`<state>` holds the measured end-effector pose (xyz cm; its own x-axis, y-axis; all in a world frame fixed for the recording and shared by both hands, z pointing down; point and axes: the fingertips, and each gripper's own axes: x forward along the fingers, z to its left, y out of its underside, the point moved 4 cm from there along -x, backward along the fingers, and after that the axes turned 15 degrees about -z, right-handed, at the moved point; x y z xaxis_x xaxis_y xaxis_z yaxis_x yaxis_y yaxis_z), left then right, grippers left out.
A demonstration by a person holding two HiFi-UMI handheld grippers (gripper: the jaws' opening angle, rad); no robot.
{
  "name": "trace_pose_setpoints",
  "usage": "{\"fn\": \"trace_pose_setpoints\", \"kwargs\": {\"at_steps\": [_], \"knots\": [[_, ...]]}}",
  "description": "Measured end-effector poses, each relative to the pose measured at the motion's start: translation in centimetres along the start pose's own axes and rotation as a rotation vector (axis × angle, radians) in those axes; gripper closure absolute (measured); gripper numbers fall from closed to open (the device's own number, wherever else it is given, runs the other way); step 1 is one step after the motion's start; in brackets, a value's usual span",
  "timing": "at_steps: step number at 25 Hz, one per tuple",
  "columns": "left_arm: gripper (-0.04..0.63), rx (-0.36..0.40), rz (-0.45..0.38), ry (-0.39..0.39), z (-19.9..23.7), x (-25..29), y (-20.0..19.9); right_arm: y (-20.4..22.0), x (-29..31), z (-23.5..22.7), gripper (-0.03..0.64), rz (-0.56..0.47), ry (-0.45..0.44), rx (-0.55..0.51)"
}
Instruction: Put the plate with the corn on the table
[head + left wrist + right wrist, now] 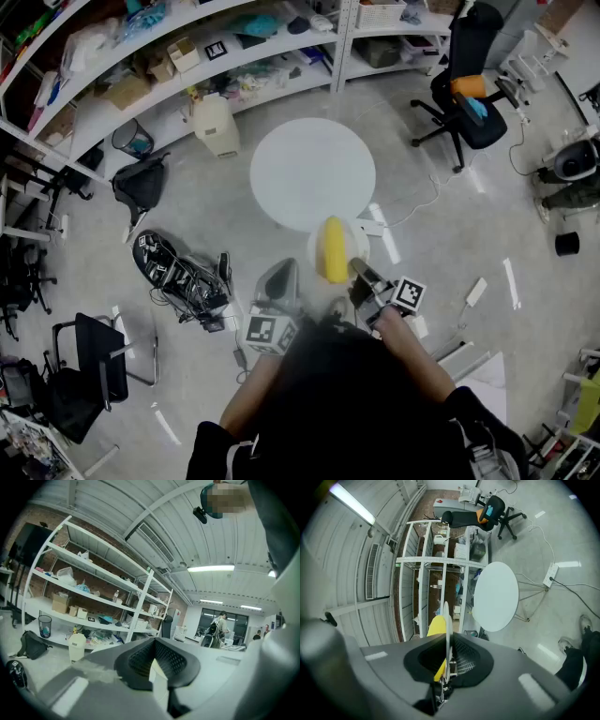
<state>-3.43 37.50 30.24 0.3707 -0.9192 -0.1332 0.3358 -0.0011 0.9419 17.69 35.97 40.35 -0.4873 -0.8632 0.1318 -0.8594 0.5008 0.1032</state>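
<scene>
This looks like a lab or workshop hall rather than a home. Long white shelves (187,66) along a brick wall (28,517) are crammed with boxes (59,603) and loose gear. The floor (441,244) is bare polished concrete, strewn with cables (183,277), a power strip (476,292), a backpack (141,183) and a wire bin (132,139). A round white desk (312,174) stands in the open, with a black office chair (469,94) nearby. Overhead is a ribbed metal ceiling (117,503) with a vent (154,541) and strip lights (211,568). People (220,623) stand by glazed partitions at the far end.
</scene>
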Motion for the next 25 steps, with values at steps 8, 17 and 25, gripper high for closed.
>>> {"fn": "trace_pose_setpoints", "kwargs": {"at_steps": [8,17,25], "knots": [[0.592,-0.013,-0.001,-0.001,0.0,0.2,-0.2,0.0,-0.1,0.3,0.583,-0.006,0.008,0.013],[0.592,-0.004,0.007,-0.003,0.5,-0.2,0.7,0.0,-0.1,-0.1,0.574,-0.02,0.024,0.015],[0.592,-0.012,0.002,0.006,1.7,-0.1,0.2,0.2,0.9,0.3,0.574,-0.042,0.007,0.021]]}}
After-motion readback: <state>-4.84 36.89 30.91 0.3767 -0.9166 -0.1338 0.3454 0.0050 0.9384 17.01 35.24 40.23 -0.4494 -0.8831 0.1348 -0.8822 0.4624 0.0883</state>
